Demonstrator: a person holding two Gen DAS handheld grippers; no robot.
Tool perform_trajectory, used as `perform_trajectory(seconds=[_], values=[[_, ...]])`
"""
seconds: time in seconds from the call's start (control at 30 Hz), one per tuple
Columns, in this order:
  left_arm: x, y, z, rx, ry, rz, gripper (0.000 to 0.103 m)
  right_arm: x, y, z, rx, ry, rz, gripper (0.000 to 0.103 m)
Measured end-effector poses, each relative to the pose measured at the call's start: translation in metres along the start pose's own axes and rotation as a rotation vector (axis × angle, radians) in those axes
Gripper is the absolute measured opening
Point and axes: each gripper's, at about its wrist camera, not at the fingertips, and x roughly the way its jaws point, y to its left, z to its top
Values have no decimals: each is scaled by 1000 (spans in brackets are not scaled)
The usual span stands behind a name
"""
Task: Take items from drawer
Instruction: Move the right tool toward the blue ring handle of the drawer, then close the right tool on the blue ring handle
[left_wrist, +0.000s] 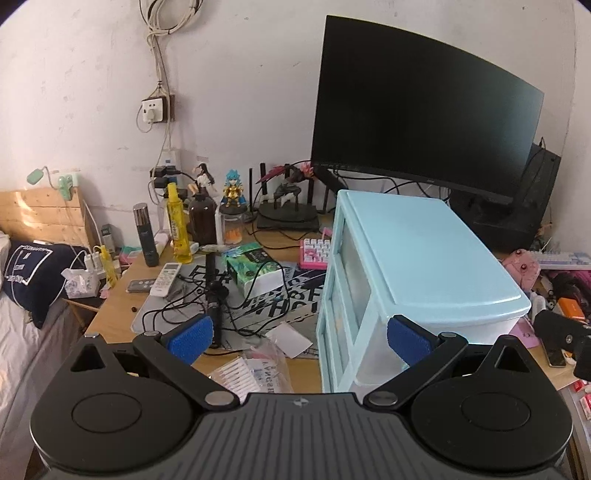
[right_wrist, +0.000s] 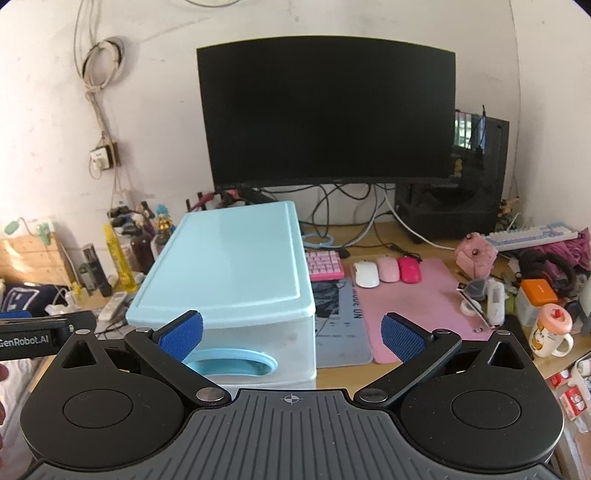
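Observation:
A light blue plastic drawer cabinet (left_wrist: 421, 254) stands on the wooden desk; it also shows in the right wrist view (right_wrist: 229, 266). Its translucent drawers look shut, and the top drawer's blue oval handle (right_wrist: 232, 363) faces me. My left gripper (left_wrist: 299, 338) is open and empty, at the cabinet's left front corner. My right gripper (right_wrist: 291, 334) is open and empty, just in front of the top drawer, its left finger pad (right_wrist: 181, 334) over the drawer front. What is inside the drawers is hidden.
A black monitor (right_wrist: 328, 110) stands behind the cabinet. Left of it lie cables, a remote (left_wrist: 166, 278), bottles, figurines and a plastic bag (left_wrist: 258, 365). Right of it are a pink mat (right_wrist: 413, 306) with three mice, a mug (right_wrist: 550, 330) and clutter. A bed lies at far left.

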Motion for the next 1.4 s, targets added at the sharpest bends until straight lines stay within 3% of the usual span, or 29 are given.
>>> perform_trajectory(seconds=[0.37, 0.5, 0.67, 0.73, 0.8, 1.1, 1.27, 1.4], values=[[-1, 19, -8, 44, -22, 26, 103, 15, -19, -24, 204, 23, 194, 103], [-6, 24, -8, 59, -19, 30, 103, 30, -24, -38, 325, 28, 322, 102], [-10, 31, -10, 67, -12, 31, 103, 61, -37, -64, 524, -4, 491, 86], [-12, 34, -14, 79, -7, 39, 103, 76, -42, -73, 595, -2, 520, 77], [-14, 36, -16, 101, -1, 47, 103, 86, -45, -80, 647, -5, 539, 75], [-23, 44, -21, 137, -10, 73, 103, 106, -47, -94, 719, -53, 602, 68], [-27, 44, -23, 150, -16, 69, 103, 110, -48, -103, 739, -88, 678, 50], [-28, 44, -24, 155, -12, 60, 103, 115, -53, -112, 774, -115, 738, 45]])
